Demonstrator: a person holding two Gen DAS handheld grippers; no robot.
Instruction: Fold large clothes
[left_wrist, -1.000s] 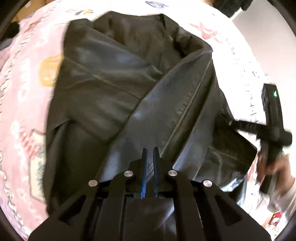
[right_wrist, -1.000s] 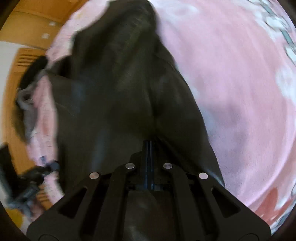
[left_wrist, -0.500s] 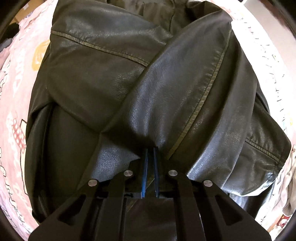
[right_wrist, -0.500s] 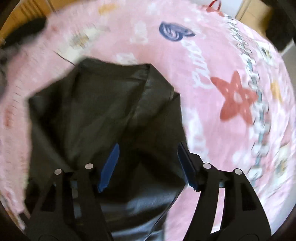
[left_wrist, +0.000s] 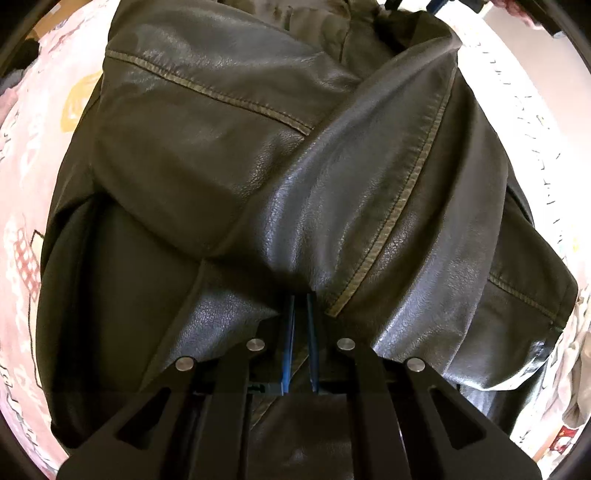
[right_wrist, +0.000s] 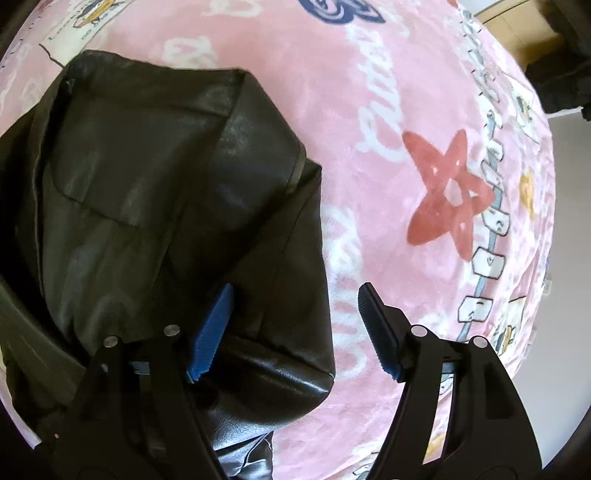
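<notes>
In the left wrist view, the left gripper (left_wrist: 300, 295) is holding its two blue fingers (left_wrist: 289, 332) nearly together, and dark leather is showing in the thin slot between them, so it is clamping a fold of the black leather jacket (left_wrist: 258, 177). The jacket is spreading away straight ahead of this claw and to both sides of it, with two stitched panels crossing just beyond the fingertips and its long axis running forward from the claw toward the far top edge; the pink blanket (left_wrist: 26, 206) is showing only at the left and right margins. In the right wrist view, the right gripper (right_wrist: 295, 295) is standing wide apart and holding nothing. The jacket (right_wrist: 147, 192) is lying ahead and to the left of this claw, its left finger hovering over the leather while its right finger is hanging over bare blanket (right_wrist: 388, 92), so the jacket's right-hand edge is passing between the two. Judging from this, the right claw is the free one and is sitting right at that edge, so the next grasp is likely needing a small shift left and down onto it.
</notes>
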